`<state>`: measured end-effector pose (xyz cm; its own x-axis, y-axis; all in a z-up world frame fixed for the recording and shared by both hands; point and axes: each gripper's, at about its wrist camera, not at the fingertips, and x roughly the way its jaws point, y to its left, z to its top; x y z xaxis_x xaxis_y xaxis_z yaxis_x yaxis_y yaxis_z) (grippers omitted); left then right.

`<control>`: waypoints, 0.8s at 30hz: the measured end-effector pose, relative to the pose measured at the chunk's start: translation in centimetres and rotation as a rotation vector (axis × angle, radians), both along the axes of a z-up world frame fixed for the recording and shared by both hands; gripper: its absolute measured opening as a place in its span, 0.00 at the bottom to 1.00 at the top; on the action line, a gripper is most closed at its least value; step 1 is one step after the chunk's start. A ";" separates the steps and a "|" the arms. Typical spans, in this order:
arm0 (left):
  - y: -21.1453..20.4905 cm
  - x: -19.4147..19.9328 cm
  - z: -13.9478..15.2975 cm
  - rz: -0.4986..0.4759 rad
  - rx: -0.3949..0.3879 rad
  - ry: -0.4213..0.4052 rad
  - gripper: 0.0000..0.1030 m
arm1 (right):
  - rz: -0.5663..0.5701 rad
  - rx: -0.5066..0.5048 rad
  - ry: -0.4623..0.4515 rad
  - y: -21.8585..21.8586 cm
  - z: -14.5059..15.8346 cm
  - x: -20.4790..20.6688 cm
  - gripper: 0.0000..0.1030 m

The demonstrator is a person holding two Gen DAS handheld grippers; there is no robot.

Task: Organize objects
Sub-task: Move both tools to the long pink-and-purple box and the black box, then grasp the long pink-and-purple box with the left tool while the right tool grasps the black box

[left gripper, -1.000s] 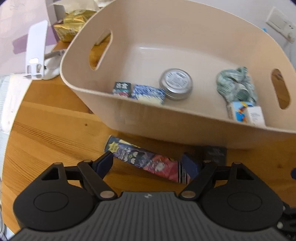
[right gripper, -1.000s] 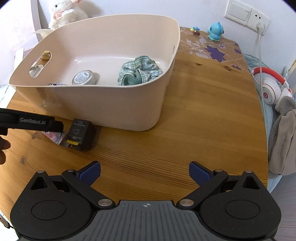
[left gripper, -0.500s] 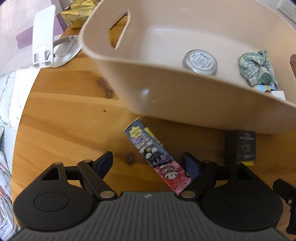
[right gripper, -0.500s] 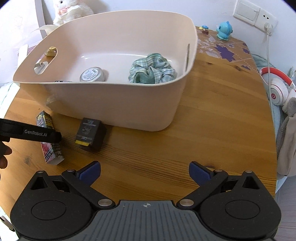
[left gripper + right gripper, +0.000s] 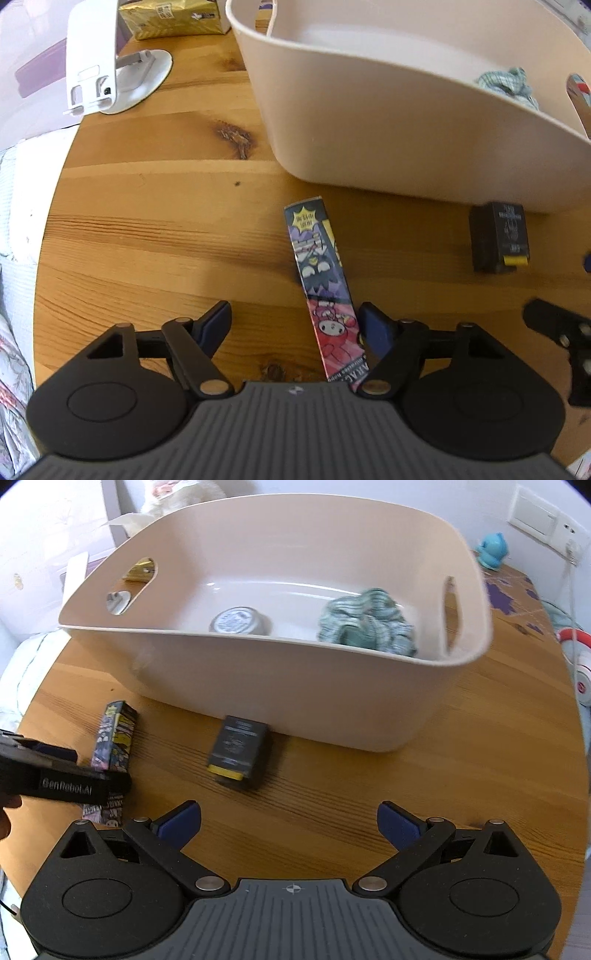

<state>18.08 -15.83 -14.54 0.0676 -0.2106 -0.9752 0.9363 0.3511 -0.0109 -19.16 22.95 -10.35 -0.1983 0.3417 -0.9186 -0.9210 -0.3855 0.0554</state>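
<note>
Both the left gripper point(image 5: 295, 325), marked "GenRobot.AI", and the right gripper point(image 5: 289, 821) gape beside the cartoon-printed box point(image 5: 325, 284).

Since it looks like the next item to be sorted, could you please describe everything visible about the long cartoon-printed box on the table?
The cartoon box is a long, slim carton, apparently printed cardboard, with a purple-and-yellow character panel at its far end and a pink one nearer. It lies flat on the wooden table, outside the beige tub, pointing toward it without touching. Its near end sits between the fingers of the open left gripper, close against the right-hand finger; contact is unclear.
</note>
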 end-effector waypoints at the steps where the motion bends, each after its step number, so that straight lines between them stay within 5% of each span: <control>1: -0.4 0.2 0.0 -0.006 -0.001 0.009 0.73 | 0.001 -0.003 0.004 0.3 -0.2 -0.3 1.00; 7: 0.2 0.8 0.0 -0.041 -0.037 0.026 0.65 | -0.001 0.005 0.005 1.4 -1.1 -2.7 1.00; 10: 0.0 0.8 0.2 -0.072 -0.051 0.024 0.56 | -0.009 0.020 -0.016 1.8 -1.4 -3.7 0.86; 14: -0.2 1.3 0.5 -0.080 -0.059 0.029 0.24 | -0.054 0.019 -0.014 2.3 -1.7 -3.9 0.62; 19: -0.3 1.9 0.4 -0.061 -0.063 0.022 0.24 | -0.048 0.011 -0.012 2.3 -2.1 -4.3 0.30; 24: 0.4 1.4 0.8 -0.077 -0.075 0.028 0.23 | 0.000 0.013 -0.023 1.2 -1.9 -4.2 0.28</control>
<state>19.47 -15.39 -13.71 0.0210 -0.2866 -0.9578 0.9593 0.2756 -0.0614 -23.38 24.13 -12.30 -0.1776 0.3533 -0.9185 -0.9219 -0.3863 0.0297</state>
